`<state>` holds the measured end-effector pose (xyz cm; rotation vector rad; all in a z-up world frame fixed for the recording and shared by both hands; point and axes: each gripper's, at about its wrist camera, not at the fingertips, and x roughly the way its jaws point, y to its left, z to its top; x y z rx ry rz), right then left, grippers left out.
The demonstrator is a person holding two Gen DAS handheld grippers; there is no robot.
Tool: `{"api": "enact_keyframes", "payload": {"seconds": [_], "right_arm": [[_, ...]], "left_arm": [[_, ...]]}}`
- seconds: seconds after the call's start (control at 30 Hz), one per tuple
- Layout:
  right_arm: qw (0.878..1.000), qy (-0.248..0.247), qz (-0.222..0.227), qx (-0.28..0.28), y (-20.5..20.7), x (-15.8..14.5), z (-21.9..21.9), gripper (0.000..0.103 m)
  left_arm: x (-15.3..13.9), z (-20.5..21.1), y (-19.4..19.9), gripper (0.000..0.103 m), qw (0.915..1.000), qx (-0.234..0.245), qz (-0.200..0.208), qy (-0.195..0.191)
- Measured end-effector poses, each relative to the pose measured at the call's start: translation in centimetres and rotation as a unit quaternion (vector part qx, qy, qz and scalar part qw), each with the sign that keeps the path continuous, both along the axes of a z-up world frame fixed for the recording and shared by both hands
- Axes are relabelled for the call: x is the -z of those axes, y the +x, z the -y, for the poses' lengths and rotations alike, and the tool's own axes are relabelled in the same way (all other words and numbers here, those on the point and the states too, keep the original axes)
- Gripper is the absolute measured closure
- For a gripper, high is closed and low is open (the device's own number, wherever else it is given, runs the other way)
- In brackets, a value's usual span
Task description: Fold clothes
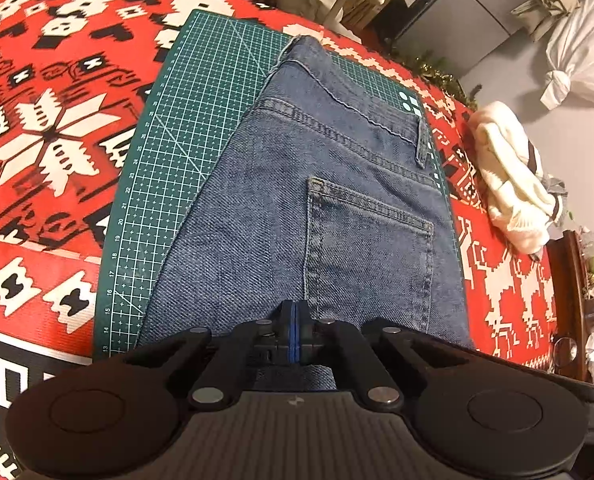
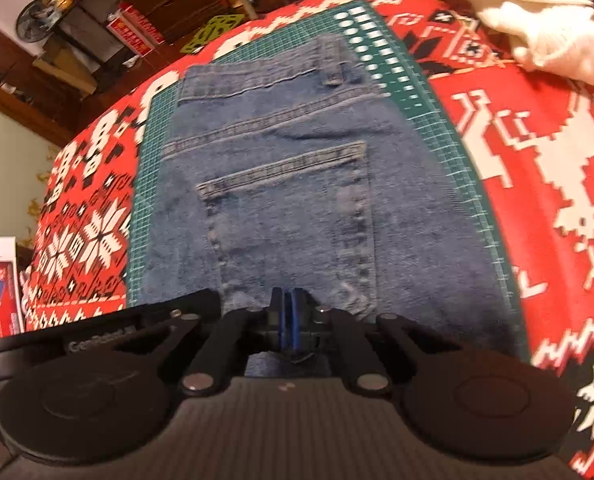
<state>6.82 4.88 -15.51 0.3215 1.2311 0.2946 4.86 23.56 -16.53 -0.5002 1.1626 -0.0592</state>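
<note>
**A:** Cluttered room, shelves and boxes at the back. The counter has a red patterned cloth [image 1: 57, 152] with white snowflakes and reindeer, and a green cutting mat [image 1: 185, 128] on top of it.

**B:** And the jeans?

**A:** The jeans [image 1: 321, 216] lie flat on the mat, back pocket [image 1: 369, 248] up, waistband at the far end. A cream sweater [image 1: 513, 184] is bunched on the cloth off to the right, well apart from them.

**B:** Grippers?

**A:** The left gripper [image 1: 294, 320] sits low over the near denim, fingers pressed together. Same for the right gripper [image 2: 288, 316], blue pads squeezed tight. Can't tell if either has fabric pinched. The right view is a bit blurry.
</note>
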Motion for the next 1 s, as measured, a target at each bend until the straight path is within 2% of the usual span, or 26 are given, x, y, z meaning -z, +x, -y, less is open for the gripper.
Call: {"api": "enact_keyframes", "payload": {"seconds": [0.1,0.23,0.33,0.47,0.63,0.83,1.0], "right_arm": [[1.0,-0.003,-0.012,0.022,0.3,0.1,1.2,0.103],[0.998,0.024,-0.03,0.059,0.5,0.4,3.8,0.103],[0.996,-0.031,-0.014,0.079,0.3,0.2,4.8,0.103],[0.995,-0.01,-0.03,0.098,0.7,0.5,6.5,0.103],[0.994,-0.005,-0.017,0.107,0.8,-0.2,6.7,0.101],[0.995,0.066,0.001,0.072,2.2,-0.8,3.9,0.101],[0.992,0.117,0.0,0.053,3.4,-0.2,1.7,0.101]], "left_arm": [[0.0,-0.5,-0.1,0.102,1.0,-0.004,-0.004,0.003],[0.1,-1.3,-0.3,0.102,0.9999,-0.008,-0.008,-0.004],[0.1,-1.8,-0.5,0.102,0.9999,-0.009,-0.009,-0.007],[0.1,-2.3,-0.7,0.102,0.9998,-0.012,-0.01,-0.011],[-0.3,-3.2,-0.8,0.103,0.9988,-0.039,-0.001,-0.028],[-0.1,-5.1,-0.7,0.103,0.9914,-0.079,0.019,-0.102],[0.4,-5.5,0.3,0.103,0.9861,-0.09,0.024,-0.137]]}}
